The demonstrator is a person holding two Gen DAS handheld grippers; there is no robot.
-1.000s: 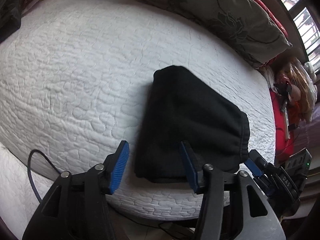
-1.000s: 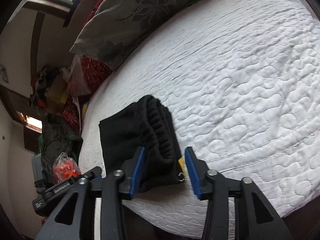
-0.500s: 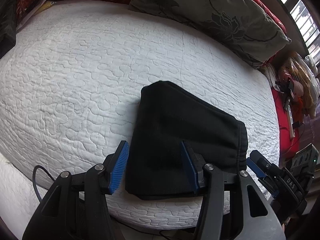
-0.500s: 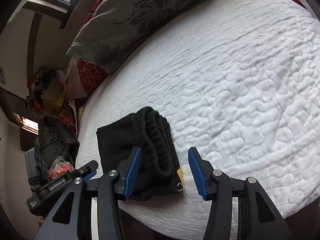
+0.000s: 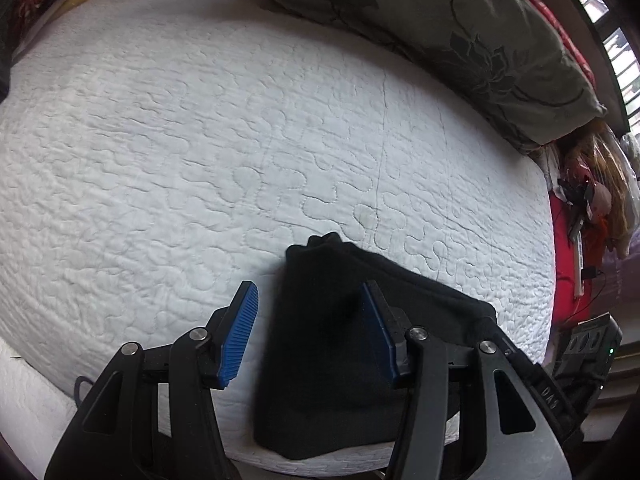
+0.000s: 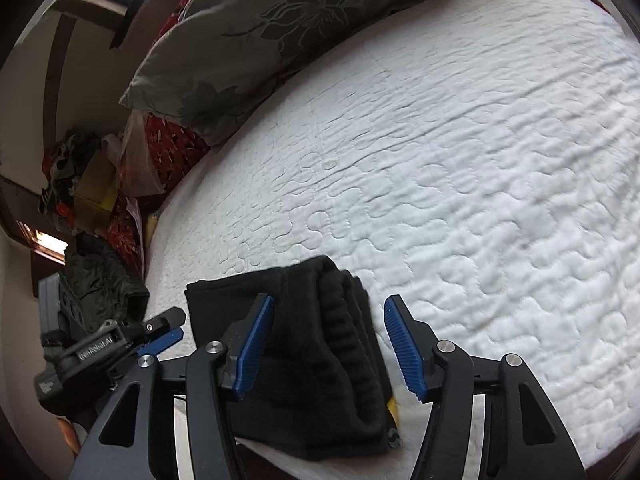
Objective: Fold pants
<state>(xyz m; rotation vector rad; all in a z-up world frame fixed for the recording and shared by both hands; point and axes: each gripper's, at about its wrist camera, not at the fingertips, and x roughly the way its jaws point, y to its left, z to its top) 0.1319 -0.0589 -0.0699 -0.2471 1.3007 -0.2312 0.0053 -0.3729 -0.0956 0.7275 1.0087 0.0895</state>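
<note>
I'm looking across a bed point(image 5: 200, 140) with a white quilt point(image 6: 460, 160) stitched in looping lines. A grey-green pillow point(image 5: 460, 28) with a dark flower print lies along its far edge, red patterned cloth point(image 6: 168, 140) under it. Past the bed's end I see a window point(image 5: 616, 48) with daylight, a cream wall point(image 6: 24, 92) with dark wooden trim, and a heap of clutter point(image 6: 80, 176) low down.

folded pants point(image 5: 344, 344) on quilted bed point(image 5: 200, 160), lower centre of frame | pillow point(image 5: 460, 36) behind, upper right | left tool point(image 5: 310, 332) over pants' near edge | right tool point(image 6: 328, 344) over waistband end
</note>
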